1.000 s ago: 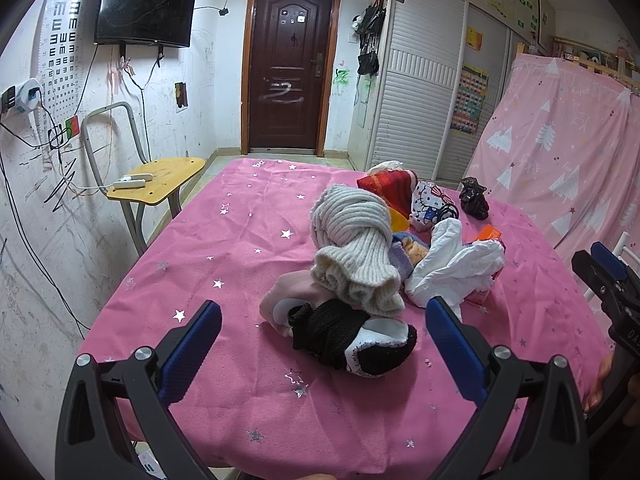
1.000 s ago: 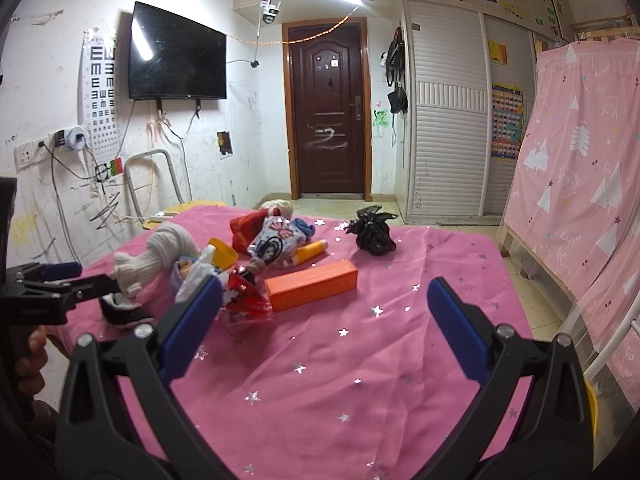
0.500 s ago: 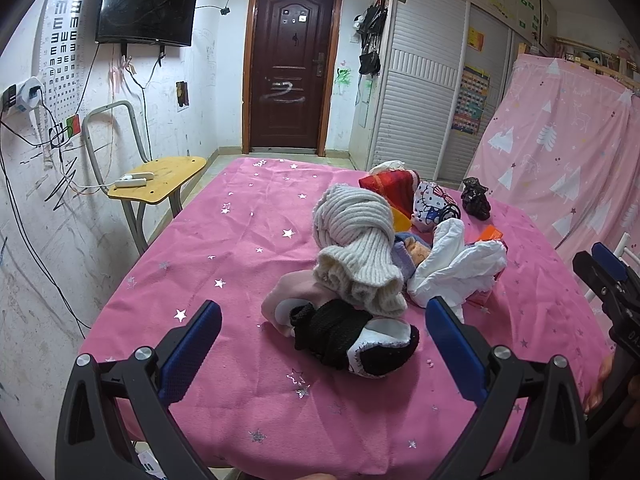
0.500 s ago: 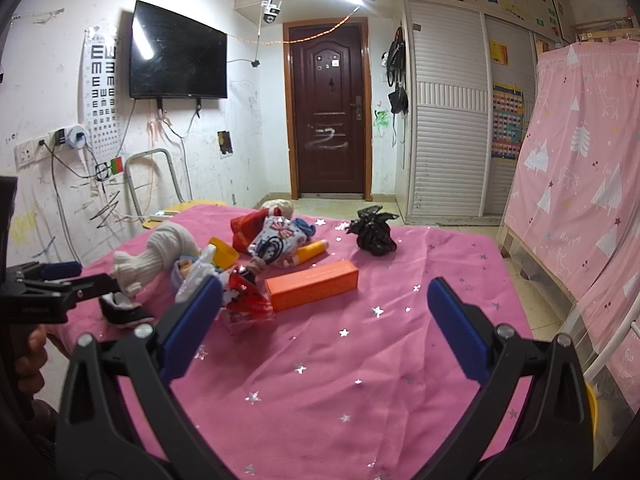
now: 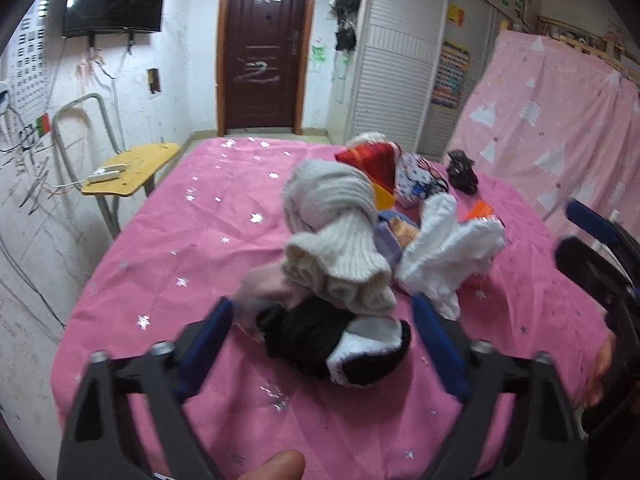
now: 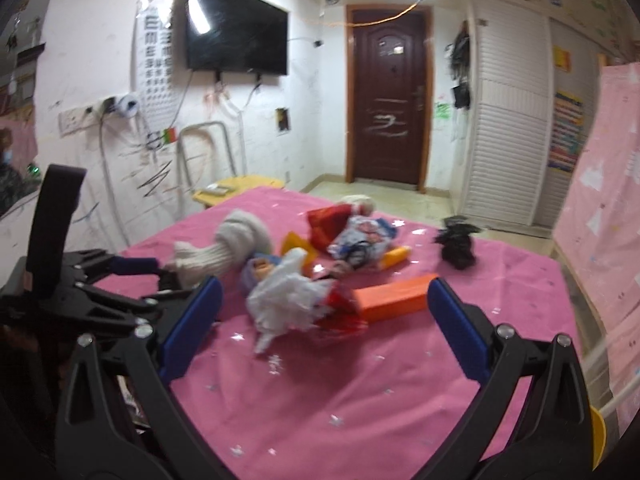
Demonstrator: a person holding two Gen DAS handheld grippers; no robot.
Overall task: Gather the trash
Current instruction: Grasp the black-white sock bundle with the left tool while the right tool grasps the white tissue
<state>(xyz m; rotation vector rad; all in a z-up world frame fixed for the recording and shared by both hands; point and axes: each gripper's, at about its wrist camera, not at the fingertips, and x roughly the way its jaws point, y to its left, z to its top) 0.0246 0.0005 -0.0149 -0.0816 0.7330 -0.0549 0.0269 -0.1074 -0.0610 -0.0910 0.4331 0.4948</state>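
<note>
Left wrist view has the left hand-held gripper (image 5: 320,340) spread open low over the near edge of the pink starred worktop (image 5: 168,256), its blue fingers either side of a black-and-white sock (image 5: 340,344) that lies against a cream knitted sock (image 5: 336,232) and crumpled white tissue (image 5: 448,256). Right wrist view shows the right hand-held gripper (image 6: 320,312) also open, framing the white tissue (image 6: 288,300), a red wrapper (image 6: 340,308) and an orange box (image 6: 392,296), with a black crumpled bag (image 6: 456,244) farther right. Beyond stand a dark door (image 6: 388,104) and a wall television (image 6: 236,28).
</note>
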